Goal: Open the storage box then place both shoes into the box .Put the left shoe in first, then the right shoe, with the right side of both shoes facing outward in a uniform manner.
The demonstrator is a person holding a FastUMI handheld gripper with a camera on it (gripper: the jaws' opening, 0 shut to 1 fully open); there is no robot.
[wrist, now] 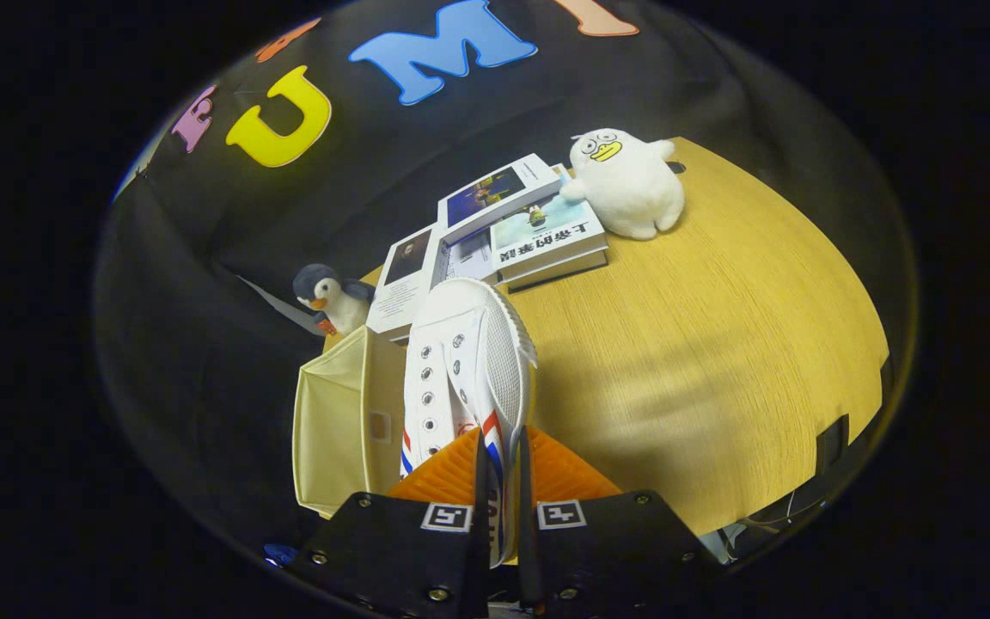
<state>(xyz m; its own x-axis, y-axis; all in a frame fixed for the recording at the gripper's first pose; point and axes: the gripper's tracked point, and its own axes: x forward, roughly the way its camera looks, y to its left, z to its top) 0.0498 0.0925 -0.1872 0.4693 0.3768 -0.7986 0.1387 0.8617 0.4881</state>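
Gripping: hand-held gripper (502, 456) clamped on the white shoe (465, 361) at its heel wall
Shoe: held above the counter (701, 344), beside the open cream storage box (336, 421)
Handling: light, soft canvas — pinch the firmer heel rim

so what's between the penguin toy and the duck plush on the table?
In the gripper view, a pile of books lies between the penguin and the duck plush. The hand-held gripper is shut on the white shoe.
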